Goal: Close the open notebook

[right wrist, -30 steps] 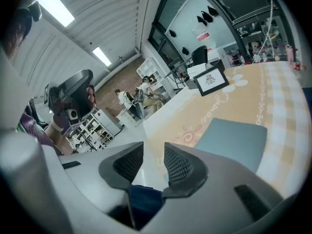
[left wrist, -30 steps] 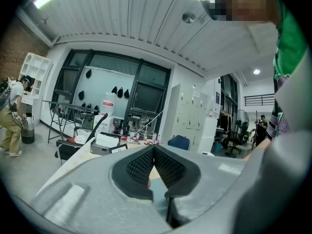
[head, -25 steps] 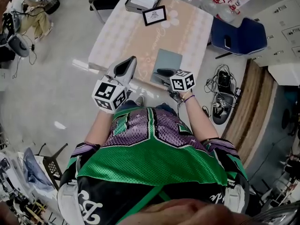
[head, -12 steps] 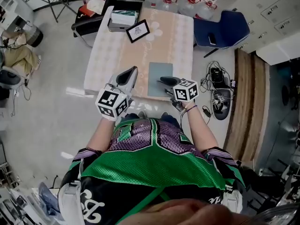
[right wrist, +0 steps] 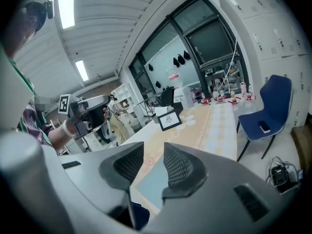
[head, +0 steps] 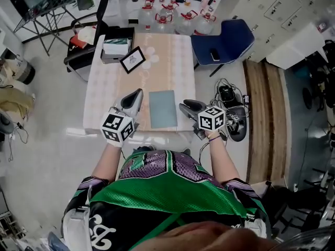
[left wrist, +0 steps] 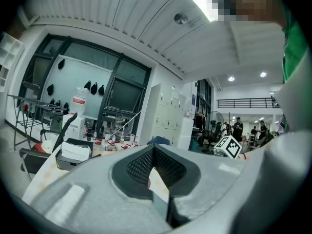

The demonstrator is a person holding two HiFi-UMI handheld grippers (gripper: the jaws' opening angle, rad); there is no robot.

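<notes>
Head view: notebook lies apart, between both jaws.

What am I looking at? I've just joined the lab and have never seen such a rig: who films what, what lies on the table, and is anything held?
There is no robot here. A person holds a hand tool with two jaws in each hand, and the marker cubes are part of those tools. The head view comes from a camera on the person's head, looking steeply down. The other two views come from cameras riding on each gripper, looking along its jaws. On the table lie a closed grey-blue notebook near the person, a small framed picture farther off, and a dark tray of papers at the far left corner. The left gripper has its jaw tips together, and the right gripper stands open. Neither holds anything, and there is one on each side of the notebook.
</notes>
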